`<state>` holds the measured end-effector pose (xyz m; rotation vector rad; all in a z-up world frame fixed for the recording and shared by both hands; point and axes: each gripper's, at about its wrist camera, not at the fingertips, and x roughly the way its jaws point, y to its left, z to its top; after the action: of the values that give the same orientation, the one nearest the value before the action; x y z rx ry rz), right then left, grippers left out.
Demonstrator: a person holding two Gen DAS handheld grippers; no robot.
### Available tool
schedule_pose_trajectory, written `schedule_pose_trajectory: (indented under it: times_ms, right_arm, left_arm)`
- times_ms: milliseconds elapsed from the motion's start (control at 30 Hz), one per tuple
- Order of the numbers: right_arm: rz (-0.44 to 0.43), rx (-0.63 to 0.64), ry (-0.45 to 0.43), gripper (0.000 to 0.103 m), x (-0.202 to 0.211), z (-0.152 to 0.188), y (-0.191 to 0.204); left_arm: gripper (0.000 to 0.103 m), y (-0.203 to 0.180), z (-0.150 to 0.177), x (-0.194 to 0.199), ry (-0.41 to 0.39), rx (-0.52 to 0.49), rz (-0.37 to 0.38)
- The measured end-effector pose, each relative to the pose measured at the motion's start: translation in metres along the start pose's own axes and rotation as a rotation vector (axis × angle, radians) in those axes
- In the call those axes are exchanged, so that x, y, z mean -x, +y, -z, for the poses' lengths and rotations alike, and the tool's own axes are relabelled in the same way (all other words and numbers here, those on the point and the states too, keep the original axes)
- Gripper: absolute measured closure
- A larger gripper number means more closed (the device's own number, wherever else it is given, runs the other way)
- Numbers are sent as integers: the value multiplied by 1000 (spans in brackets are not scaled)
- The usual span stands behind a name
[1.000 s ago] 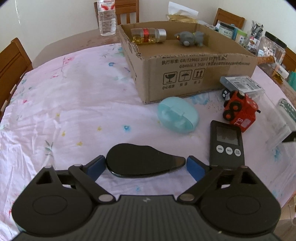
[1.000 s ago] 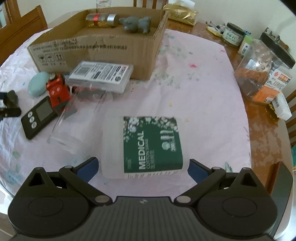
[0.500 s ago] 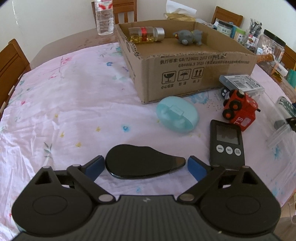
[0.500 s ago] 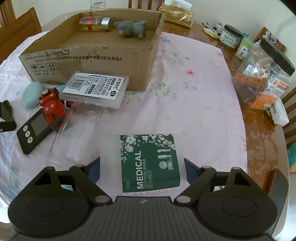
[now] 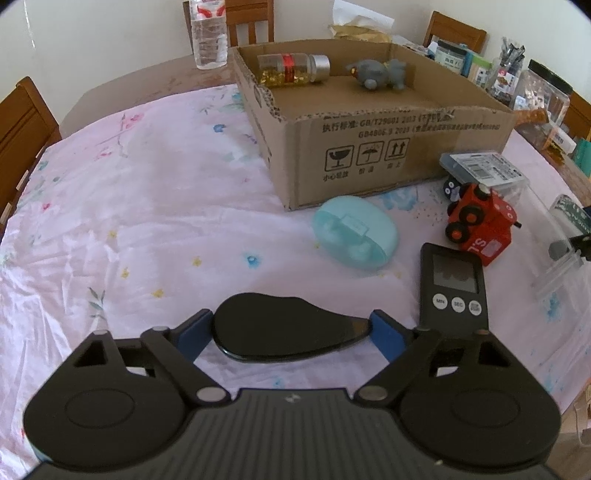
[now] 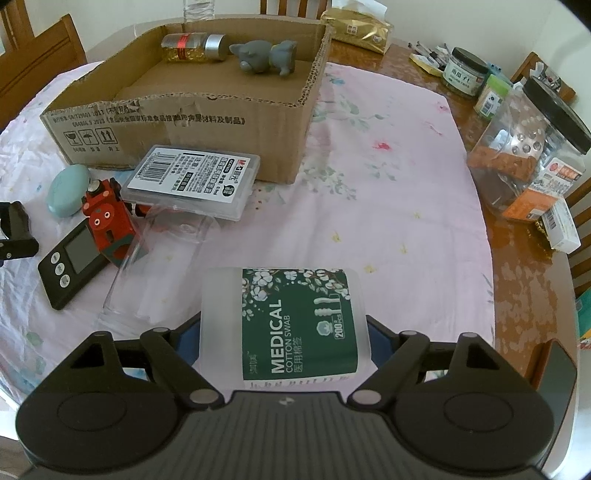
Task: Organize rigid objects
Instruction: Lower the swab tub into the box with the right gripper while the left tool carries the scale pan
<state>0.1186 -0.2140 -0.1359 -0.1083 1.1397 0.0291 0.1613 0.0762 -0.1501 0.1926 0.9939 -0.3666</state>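
My left gripper [image 5: 291, 334] is shut on a flat black teardrop-shaped object [image 5: 284, 326] and holds it just over the pink cloth. My right gripper [image 6: 284, 338] is shut on a white cotton swab box [image 6: 284, 325] with a green "MEDICAL COTTON SWAB" label, lifted off the cloth. An open cardboard box [image 5: 406, 136] stands ahead; it holds a pill bottle [image 5: 291, 68] and a grey toy animal [image 5: 380, 74]. The box also shows in the right wrist view [image 6: 177, 122].
On the cloth lie a teal oval case [image 5: 354, 236], a black timer [image 5: 452, 284], a red toy train [image 5: 480, 225], a labelled clear case [image 6: 195, 181] and a clear plastic box [image 6: 159, 266]. Jars [image 6: 528, 158] stand right. A water bottle [image 5: 208, 33] and chairs stand behind.
My right gripper closed on the cotton swab box and lifted it, the view moving forward. My left gripper stayed shut on the black object and barely moved.
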Motion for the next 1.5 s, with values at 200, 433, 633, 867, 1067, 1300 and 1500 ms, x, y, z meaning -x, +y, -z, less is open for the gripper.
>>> schedule_pose_trajectory:
  times_ms: [200, 433, 633, 867, 1067, 1300, 1500]
  right_arm:
    - [4, 2, -2, 17, 8, -5, -1]
    - [29, 21, -37, 17, 33, -14, -3]
    - [13, 52, -115, 17, 65, -33, -3]
    - [-52, 157, -215, 17, 85, -72, 5]
    - [-108, 199, -279, 17, 84, -112, 3]
    - [-139, 241, -280, 17, 66, -143, 3]
    - [-163, 253, -261, 17, 50, -154, 2]
  left_arm:
    - [13, 1, -8, 10, 11, -5, -9]
    - [13, 2, -27, 41, -19, -62, 2]
    - [13, -4, -56, 72, -67, -147, 16]
    - [13, -22, -102, 86, -168, -166, 6]
    - [13, -43, -134, 62, -187, -186, 5]
    - [13, -51, -149, 23, -160, -149, -14]
    - [10, -47, -150, 2, -141, -102, -49]
